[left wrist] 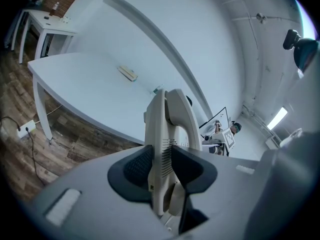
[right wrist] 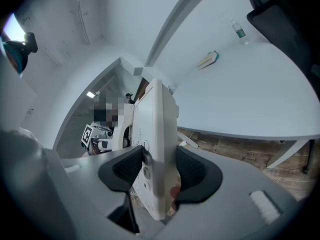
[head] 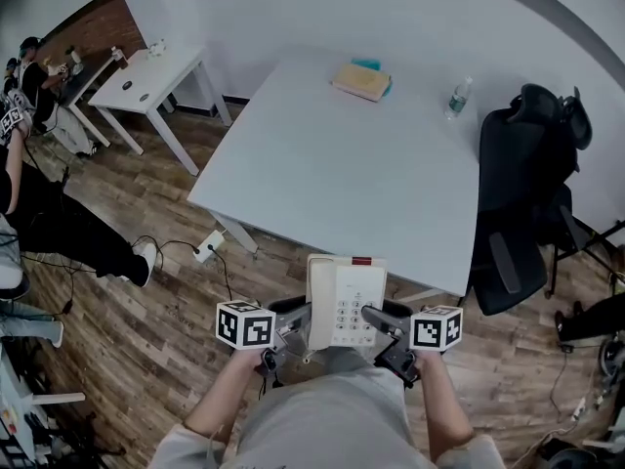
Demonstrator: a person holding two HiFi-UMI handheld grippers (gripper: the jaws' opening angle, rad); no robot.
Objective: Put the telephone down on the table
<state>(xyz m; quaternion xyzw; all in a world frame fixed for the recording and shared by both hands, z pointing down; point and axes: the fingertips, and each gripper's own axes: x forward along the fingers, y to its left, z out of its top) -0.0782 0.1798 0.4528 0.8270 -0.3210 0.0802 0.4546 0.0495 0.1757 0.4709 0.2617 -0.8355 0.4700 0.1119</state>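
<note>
A cream desk telephone (head: 345, 301) with a keypad and a handset on its left hangs in the air between both grippers, just short of the near edge of the white table (head: 342, 154). My left gripper (head: 298, 317) is shut on the telephone's (left wrist: 167, 149) left side, at the handset. My right gripper (head: 374, 318) is shut on the telephone's (right wrist: 155, 159) right side. In both gripper views the black pads (left wrist: 137, 166) press flat against the cream body. The telephone is level and clear of the tabletop.
A tan book (head: 361, 81) on a teal one and a water bottle (head: 458, 97) lie at the table's far side. A black office chair (head: 522, 193) stands at the right. A smaller white desk (head: 146, 81), seated people and floor cables (head: 186, 252) are on the left.
</note>
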